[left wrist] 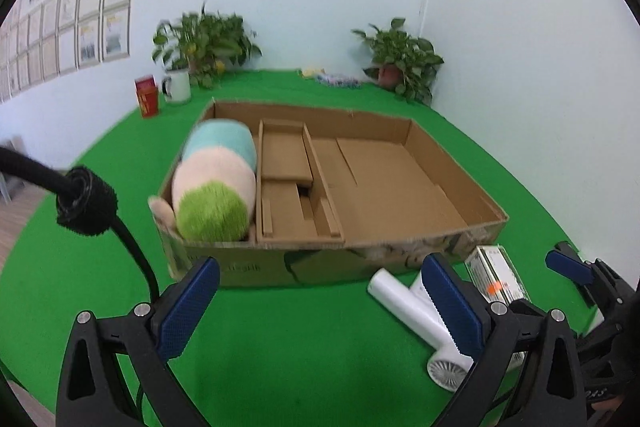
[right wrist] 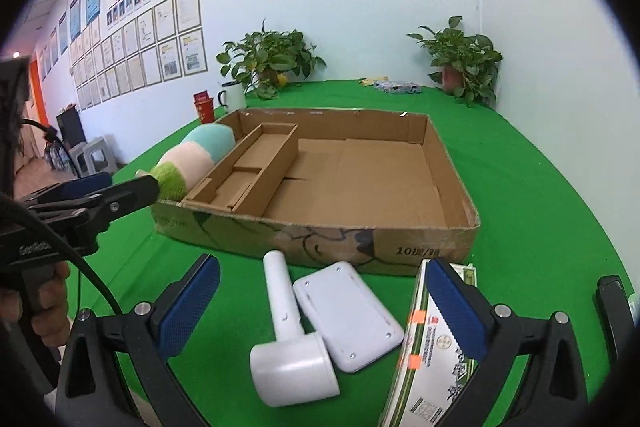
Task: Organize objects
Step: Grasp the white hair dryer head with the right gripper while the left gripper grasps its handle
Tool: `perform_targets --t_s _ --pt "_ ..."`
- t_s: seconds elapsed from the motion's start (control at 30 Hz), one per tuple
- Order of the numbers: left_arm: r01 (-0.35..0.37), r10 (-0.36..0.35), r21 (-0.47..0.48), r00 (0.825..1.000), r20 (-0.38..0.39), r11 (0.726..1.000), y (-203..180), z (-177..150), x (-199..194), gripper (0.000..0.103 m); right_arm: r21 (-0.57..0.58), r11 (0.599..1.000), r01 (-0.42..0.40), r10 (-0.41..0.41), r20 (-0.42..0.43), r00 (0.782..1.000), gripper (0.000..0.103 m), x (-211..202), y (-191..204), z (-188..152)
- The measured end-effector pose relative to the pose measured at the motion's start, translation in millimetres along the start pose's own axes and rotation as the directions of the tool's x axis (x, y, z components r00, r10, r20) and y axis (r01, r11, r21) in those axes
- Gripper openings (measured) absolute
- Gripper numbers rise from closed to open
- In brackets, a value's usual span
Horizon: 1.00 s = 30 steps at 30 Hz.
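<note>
A shallow cardboard box (left wrist: 452, 167) (right wrist: 448, 163) sits on the green table. A pastel plush roll (left wrist: 218, 183) (right wrist: 188, 159) lies in its left compartment. In front of the box lie a white hair dryer (right wrist: 286, 339) (left wrist: 412, 311), a white flat device (right wrist: 346, 311) and a green-and-white carton (right wrist: 436, 343) (left wrist: 498, 275). My left gripper (left wrist: 320, 307) is open and empty, in front of the box. My right gripper (right wrist: 320, 307) is open, its pads either side of the dryer and flat device. The right finger (right wrist: 456, 307) overlaps the carton.
Two potted plants (left wrist: 208, 43) (left wrist: 404, 59), a white mug (left wrist: 178, 87) and a red box (left wrist: 147, 95) stand at the table's far edge by the walls. Small packets (right wrist: 396, 86) lie at the back. The left gripper (right wrist: 88, 203) shows at the right view's left.
</note>
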<state>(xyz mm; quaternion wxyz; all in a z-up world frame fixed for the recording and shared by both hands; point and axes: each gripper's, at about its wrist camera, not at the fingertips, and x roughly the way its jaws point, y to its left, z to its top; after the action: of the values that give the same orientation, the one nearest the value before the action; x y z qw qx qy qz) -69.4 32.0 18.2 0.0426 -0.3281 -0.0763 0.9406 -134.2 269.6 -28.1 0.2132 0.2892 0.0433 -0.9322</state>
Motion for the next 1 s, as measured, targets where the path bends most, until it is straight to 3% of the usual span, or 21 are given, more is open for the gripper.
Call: perform_targets --t_s 0.07,0.2,0.4,0.53,0.57,0.67,0.83,0.87,1.0 --pt "0.028 -0.029 -0.019 0.999 -0.039 0.999 7 -5 11 0.101 -0.024 0.997 -0.068 0.068 -0.020 0.998 0.102 1 7 -8" --pt "0.098 -0.105 -0.058 0.987 -0.119 0.993 16 -13 34 0.101 -0.124 0.963 -0.238 0.234 -0.049 0.971 0.102 3 36 -27" --pt "0.206 -0.218 -0.081 0.953 -0.208 0.975 5 -23 78 0.098 -0.104 0.973 -0.205 0.194 -0.112 0.975 0.101 26 33 -47" --pt "0.292 -0.312 -0.114 0.914 -0.259 0.950 -7 -29 104 0.096 -0.120 0.983 -0.138 0.125 -0.109 0.986 0.098 27 21 -51" --pt "0.302 -0.327 -0.128 0.903 -0.279 0.945 -10 -30 111 0.092 -0.117 0.985 -0.130 0.116 -0.120 0.986 0.093 29 19 -52" --pt "0.315 -0.352 -0.164 0.883 -0.310 0.935 -12 -34 125 0.091 -0.126 0.985 -0.118 0.096 -0.168 0.981 0.064 32 20 -55" --pt "0.336 -0.397 -0.232 0.859 -0.322 0.913 -8 -36 137 0.091 -0.089 0.974 -0.210 0.191 -0.185 0.964 0.065 25 36 -59" --pt "0.335 -0.402 -0.244 0.856 -0.326 0.910 -7 -36 140 0.091 -0.090 0.968 -0.233 0.213 -0.189 0.959 0.070 23 42 -60" --pt "0.312 -0.394 -0.261 0.841 -0.370 0.913 -10 -34 151 0.085 -0.106 0.969 -0.225 0.202 -0.189 0.961 0.073 22 51 -62"
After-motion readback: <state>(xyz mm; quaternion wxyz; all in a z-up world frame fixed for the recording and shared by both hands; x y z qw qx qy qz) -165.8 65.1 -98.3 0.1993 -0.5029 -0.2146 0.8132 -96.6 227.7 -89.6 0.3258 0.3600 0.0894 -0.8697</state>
